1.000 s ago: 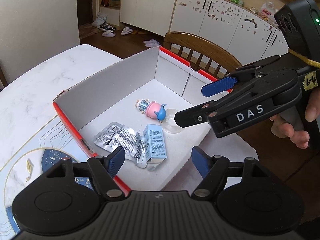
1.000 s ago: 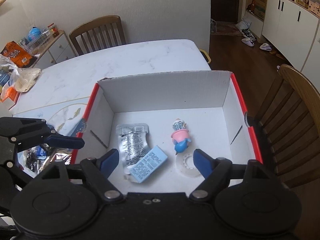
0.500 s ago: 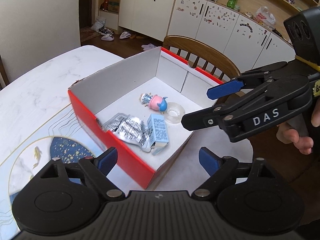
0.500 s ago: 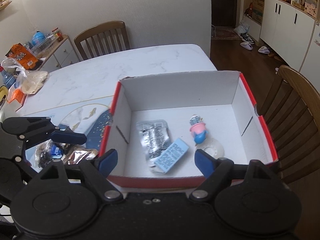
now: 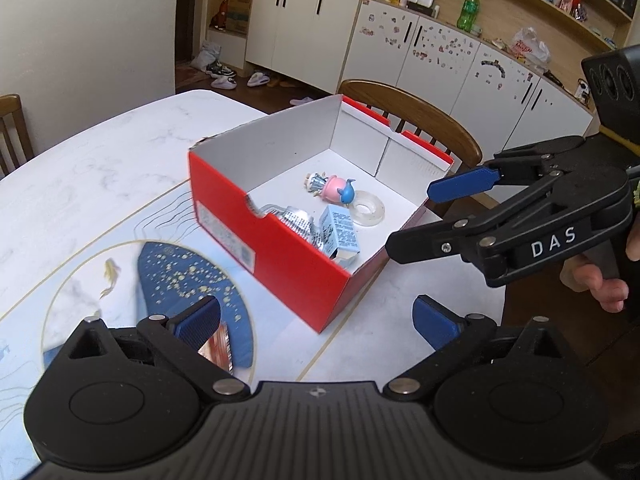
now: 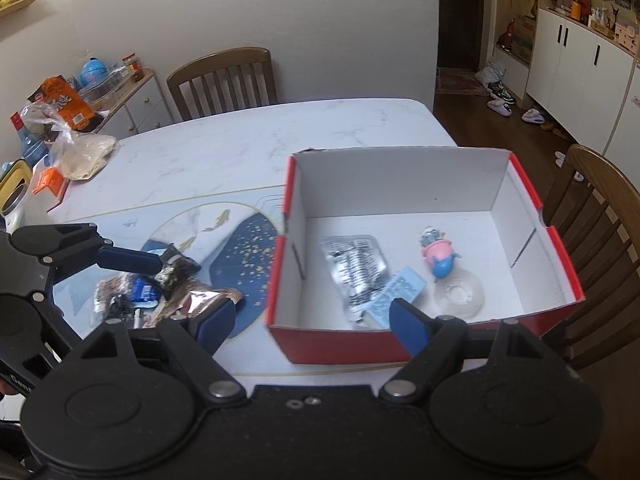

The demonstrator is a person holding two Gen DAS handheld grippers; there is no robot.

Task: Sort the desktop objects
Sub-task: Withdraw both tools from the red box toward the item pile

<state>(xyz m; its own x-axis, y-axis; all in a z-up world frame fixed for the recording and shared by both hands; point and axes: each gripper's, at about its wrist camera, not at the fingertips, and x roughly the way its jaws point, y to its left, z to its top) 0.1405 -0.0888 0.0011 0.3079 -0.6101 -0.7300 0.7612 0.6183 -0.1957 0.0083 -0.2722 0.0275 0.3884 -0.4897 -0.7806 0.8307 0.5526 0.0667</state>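
**Box filled, wrappers still out**

Marble-patterned white tabletop (image 5: 80,184) filled our left wrist view. Since a second earlier we had backed away from the red cardboard box (image 5: 280,252), leaving the pink-and-blue toy figure (image 5: 332,190) and clear tape roll (image 5: 366,208) inside; our left gripper (image 5: 316,320) gaped empty.

From the right wrist view, our right gripper (image 6: 312,316) stood wide open, empty; crumpled snack wrappers (image 6: 160,292) remained outside the box.
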